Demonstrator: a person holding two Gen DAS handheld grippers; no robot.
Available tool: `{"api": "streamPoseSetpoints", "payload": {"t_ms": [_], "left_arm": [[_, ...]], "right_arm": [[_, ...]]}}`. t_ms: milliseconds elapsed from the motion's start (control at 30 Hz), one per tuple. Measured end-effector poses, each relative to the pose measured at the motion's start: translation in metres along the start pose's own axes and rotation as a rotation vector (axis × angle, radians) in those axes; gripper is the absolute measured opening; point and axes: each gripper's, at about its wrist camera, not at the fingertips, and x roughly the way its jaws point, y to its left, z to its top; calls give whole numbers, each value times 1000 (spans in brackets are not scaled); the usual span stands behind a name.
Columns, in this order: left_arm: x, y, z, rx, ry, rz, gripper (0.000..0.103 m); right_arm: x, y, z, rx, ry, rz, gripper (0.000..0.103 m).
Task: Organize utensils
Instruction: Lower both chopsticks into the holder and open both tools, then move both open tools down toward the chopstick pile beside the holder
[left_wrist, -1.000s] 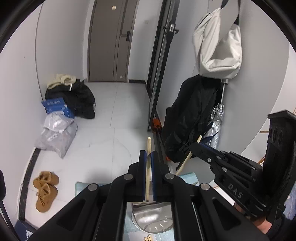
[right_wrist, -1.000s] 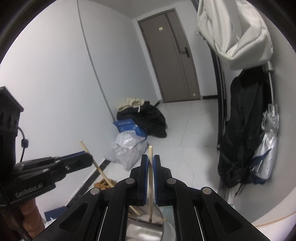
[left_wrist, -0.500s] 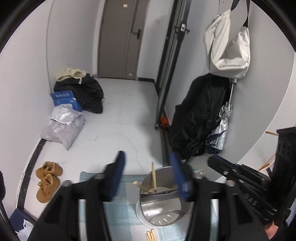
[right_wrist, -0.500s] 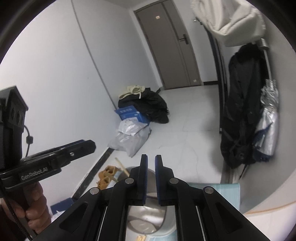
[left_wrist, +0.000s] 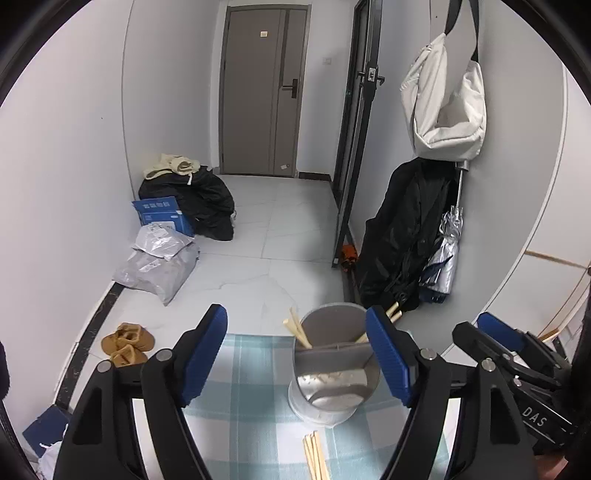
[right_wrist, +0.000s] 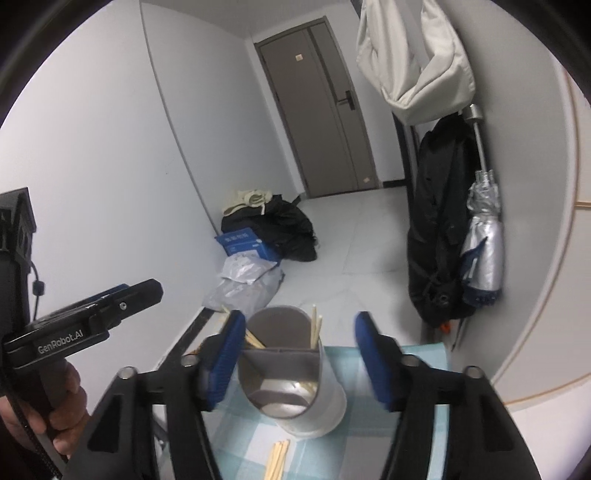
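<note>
Both our grippers – left gripper (left_wrist: 297, 356) & right gripper (right_wrist: 299, 354) – gape wide, empty, above the metal holder (left_wrist: 332, 373). Loose chopsticks (left_wrist: 314, 458) lie on the cloth just beside it: light, stiff, slippery – we'd pinch mid-shaft.

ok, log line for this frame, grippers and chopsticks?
left gripper: open, empty | right gripper: open, empty | holder: chopsticks inside, far compartment | more chopsticks on cloth | next: probably pick those
</note>
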Motion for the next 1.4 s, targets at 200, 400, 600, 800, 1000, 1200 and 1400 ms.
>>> {"api": "streamPoseSetpoints", "payload": {"t_ms": [200,400,600,800,1000,1200,1400], "left_arm": [[-9,2,-24,-41,7,-1,78],[-16,4,-53,-52,12,13,81],[-15,12,-81,-58,10,39,88],[17,28,-117,-63,35,88,88],[40,42,-133,-86,106,90,88],[50,66,-133,-147,153,96,88],[61,96,-135,-270,215,95,88]], "right_arm": [[-21,1,-20,9,-19,-19,68],[-35,5,-46,-17,-43,-39,76],[-34,10,-75,-51,-22,-71,81],[-20,14,-108,-101,57,-113,81],[0,12,-130,-101,151,-111,81],[38,12,-151,-91,295,-84,81],[82,16,-161,-81,421,-42,78]]}}
